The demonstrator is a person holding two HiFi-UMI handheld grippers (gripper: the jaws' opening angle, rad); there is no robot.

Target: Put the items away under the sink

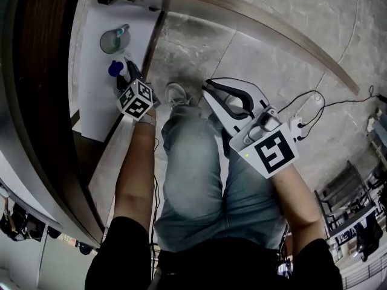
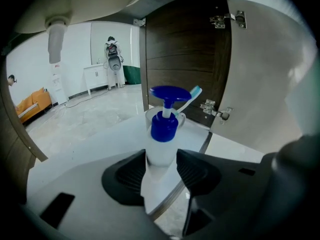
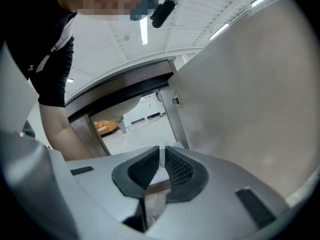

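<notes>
Both tongs show in the head view. The left tongs (image 1: 125, 71) reach toward 11 o'clock into the open cabinet, and the right tongs (image 1: 209, 87) hang at about 1 o'clock of the person's knee (image 1: 193, 180), over the stone floor (image 1: 272, 35).

In the left gripper view the left tongs (image 2: 161, 159) are clamped on the pump bottle (image 2: 164, 125). One ribbed pad lies against each side of its white body, and its blue pump head rises above the pads. The bottle stands upright on the white shelf (image 2: 90, 149), close to the shelf's front edge.

A cup (image 1: 112, 41) stands just beside the bottle at its 12 o'clock, deeper on the shelf. A toothbrush (image 2: 191, 97) in the cup leans toward 2 o'clock. The open cabinet door (image 2: 260, 74) fills the 3 o'clock side, and a hinge (image 2: 216, 109) sits at its inner edge. A drain pipe (image 2: 56, 39) hangs from the basin at 10 o'clock.

In the right gripper view the right tongs (image 3: 162, 156) are closed to a thin slit, with nothing between the pads. They point at the pale door face, well apart from the shelf. The person's bare arm (image 3: 57, 134) is at 9 o'clock.
</notes>
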